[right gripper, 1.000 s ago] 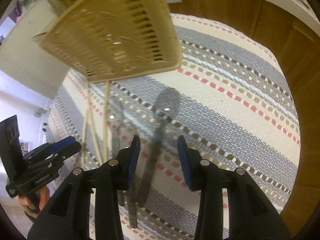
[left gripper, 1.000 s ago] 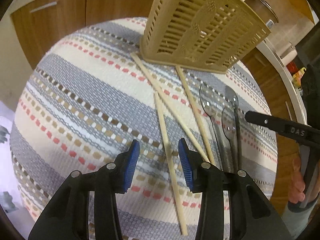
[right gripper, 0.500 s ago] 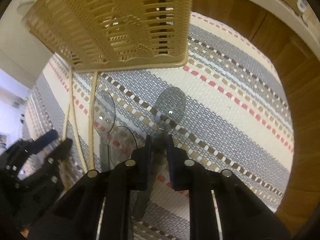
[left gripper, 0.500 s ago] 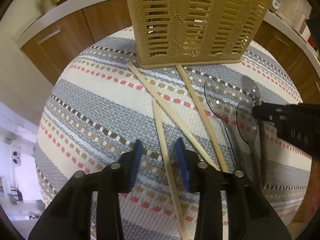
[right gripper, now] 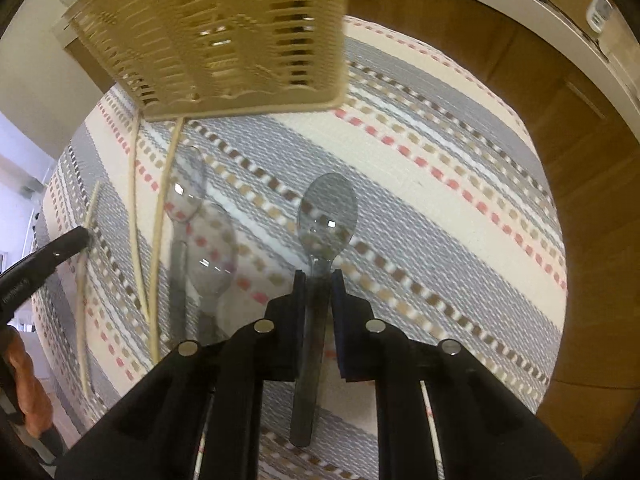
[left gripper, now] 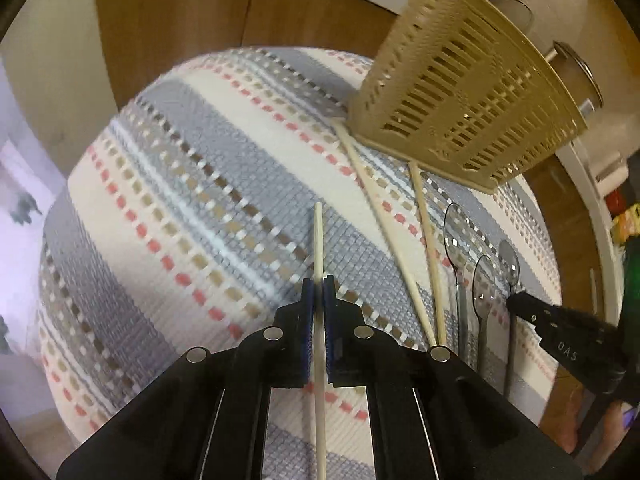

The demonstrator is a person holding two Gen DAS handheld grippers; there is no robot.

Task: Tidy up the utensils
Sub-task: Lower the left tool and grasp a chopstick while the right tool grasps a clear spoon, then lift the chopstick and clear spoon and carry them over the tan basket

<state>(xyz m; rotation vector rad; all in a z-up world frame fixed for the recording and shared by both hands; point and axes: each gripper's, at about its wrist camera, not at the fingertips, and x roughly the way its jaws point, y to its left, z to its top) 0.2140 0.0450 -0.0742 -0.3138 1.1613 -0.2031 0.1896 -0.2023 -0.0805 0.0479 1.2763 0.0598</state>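
Both hands loaded, basket far ahead.
My left fingers [left gripper: 319, 292] clench a chopstick [left gripper: 318, 240]; my right fingers [right gripper: 319, 280] clench a clear spoon [right gripper: 326, 216]; slatted basket [left gripper: 464, 108] contents unclear.

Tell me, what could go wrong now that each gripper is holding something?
1. The left gripper pinches the chopstick on a thin part, so it might swivel or slip out.
2. The right gripper clamps the clear spoon at its smooth neck; it could slide loose.
3. The slotted utensil basket looks light, and a long chopstick poked at its wall might tip it.
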